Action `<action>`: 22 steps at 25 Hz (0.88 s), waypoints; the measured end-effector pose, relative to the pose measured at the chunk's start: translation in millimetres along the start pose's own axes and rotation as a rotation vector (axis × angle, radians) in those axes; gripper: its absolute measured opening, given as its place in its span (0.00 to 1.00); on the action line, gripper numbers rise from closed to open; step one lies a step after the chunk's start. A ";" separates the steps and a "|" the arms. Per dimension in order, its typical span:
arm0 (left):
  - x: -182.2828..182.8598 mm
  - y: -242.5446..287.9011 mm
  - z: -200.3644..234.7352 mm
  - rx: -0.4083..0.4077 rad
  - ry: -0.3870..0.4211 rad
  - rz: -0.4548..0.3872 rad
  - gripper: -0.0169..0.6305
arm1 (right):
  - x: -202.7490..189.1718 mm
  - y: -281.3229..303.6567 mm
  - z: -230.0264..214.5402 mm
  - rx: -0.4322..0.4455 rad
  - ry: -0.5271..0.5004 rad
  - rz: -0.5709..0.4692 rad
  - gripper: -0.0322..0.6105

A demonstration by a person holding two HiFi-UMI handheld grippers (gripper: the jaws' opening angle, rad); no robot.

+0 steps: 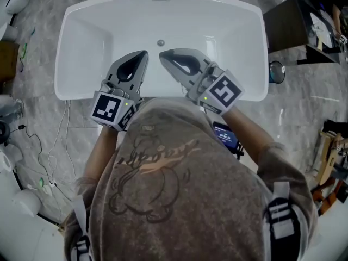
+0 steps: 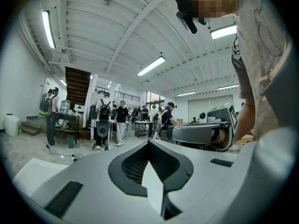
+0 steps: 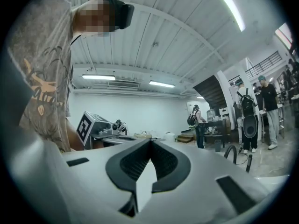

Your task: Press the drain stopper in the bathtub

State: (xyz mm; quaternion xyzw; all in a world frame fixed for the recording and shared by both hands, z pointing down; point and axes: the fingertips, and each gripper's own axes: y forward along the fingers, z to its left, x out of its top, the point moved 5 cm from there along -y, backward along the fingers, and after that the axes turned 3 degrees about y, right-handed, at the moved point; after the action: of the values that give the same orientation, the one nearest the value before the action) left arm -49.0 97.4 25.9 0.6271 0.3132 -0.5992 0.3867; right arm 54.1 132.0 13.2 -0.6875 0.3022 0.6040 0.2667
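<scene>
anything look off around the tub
Nothing stands out. The bathtub looks clean and undamaged, the drain stopper sits in its floor, and the left gripper and right gripper are shut, empty, above the near rim.

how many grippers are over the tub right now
2. The left gripper sits over the bathtub left of centre, the right gripper beside it on the right; both are shut, empty, tips near each other, short of the drain stopper. None hidden.
</scene>
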 end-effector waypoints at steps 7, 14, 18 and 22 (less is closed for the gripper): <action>-1.3 -6.5 -3.0 0.019 -0.013 0.007 0.03 | 2.9 -3.7 7.3 0.012 -0.008 0.004 0.05; -4.3 -4.6 2.9 0.031 -0.011 0.004 0.03 | 3.8 2.4 2.1 0.007 -0.011 -0.003 0.05; -6.0 -1.4 4.0 0.039 -0.020 -0.002 0.03 | 2.7 3.1 0.6 0.001 -0.012 -0.009 0.05; -3.0 1.3 1.7 0.036 -0.022 -0.006 0.03 | 4.0 3.4 1.1 0.004 -0.017 -0.012 0.05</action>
State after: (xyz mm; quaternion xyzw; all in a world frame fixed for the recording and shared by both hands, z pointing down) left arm -49.0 95.5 29.1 0.6265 0.3000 -0.6127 0.3769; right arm 51.2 130.2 9.0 -0.6835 0.2971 0.6077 0.2743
